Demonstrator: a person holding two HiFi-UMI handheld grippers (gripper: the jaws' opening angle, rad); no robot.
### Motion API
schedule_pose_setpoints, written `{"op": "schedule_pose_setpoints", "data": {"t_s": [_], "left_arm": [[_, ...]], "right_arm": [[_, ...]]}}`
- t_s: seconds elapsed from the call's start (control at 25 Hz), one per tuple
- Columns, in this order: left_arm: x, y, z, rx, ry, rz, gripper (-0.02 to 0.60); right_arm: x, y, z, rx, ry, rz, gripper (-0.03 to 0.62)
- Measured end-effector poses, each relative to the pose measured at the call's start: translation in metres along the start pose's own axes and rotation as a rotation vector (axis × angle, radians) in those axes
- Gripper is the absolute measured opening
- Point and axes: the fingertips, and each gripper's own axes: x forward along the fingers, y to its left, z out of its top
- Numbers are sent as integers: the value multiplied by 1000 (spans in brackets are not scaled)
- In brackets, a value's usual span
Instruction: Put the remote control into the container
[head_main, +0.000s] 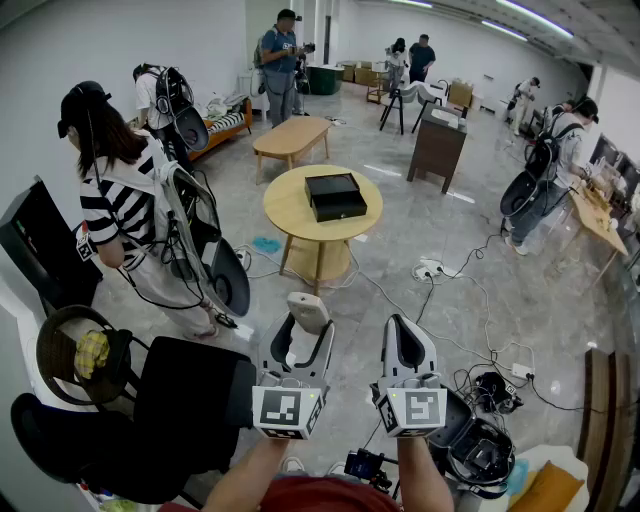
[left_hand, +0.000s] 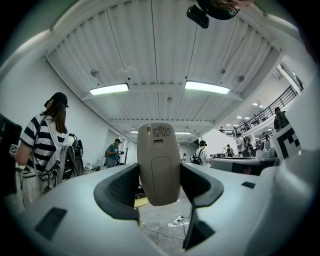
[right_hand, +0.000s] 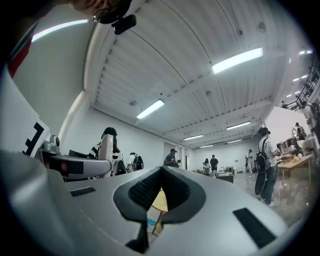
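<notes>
The left gripper (head_main: 301, 338) grips the remote control (head_main: 308, 311) upright. The right gripper (head_main: 403, 340) has jaws together. A black container (head_main: 335, 196) sits near the round table's (head_main: 288, 212) centre.

You have two grippers in hand: one left gripper (head_main: 303, 338) and one right gripper (head_main: 404, 338). There is one remote control (head_main: 308, 310) and one black container (head_main: 335, 195), at twelve o'clock. There are two pale wooden tables, a round table (head_main: 288, 208) and a long low table (head_main: 290, 135), and one dark cabinet (head_main: 437, 148) at one o'clock. Seven people can be counted:
- A striped-shirt person (head_main: 115, 195) at ten o'clock.
- A backpack wearer (head_main: 155, 95) at eleven.
- A blue-shirted person (head_main: 280, 62) at twelve.
- A far pair (head_main: 410, 55) at one.
- A distant figure (head_main: 522, 100) at two.
- A nearer backpack carrier (head_main: 560, 150) at two.
</notes>
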Motion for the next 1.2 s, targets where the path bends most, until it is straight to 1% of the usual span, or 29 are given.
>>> {"op": "schedule_pose_setpoints", "data": {"t_s": [0.4, 0.56, 0.92, 1.2], "left_arm": [[-4, -16, 0, 15, -9, 3, 264], [-4, -27, 2, 37, -20, -1, 264], [0, -73, -1, 66, -32, 2, 264], [4, -102, -5, 66, -21, 5, 264]], "right_arm": [[-12, -8, 0, 11, -7, 10, 23], [-17, -13, 1, 16, -21, 16, 23], [-44, -44, 2, 17, -47, 36, 23], [-60, -69, -8, 50, -34, 41, 23]]}}
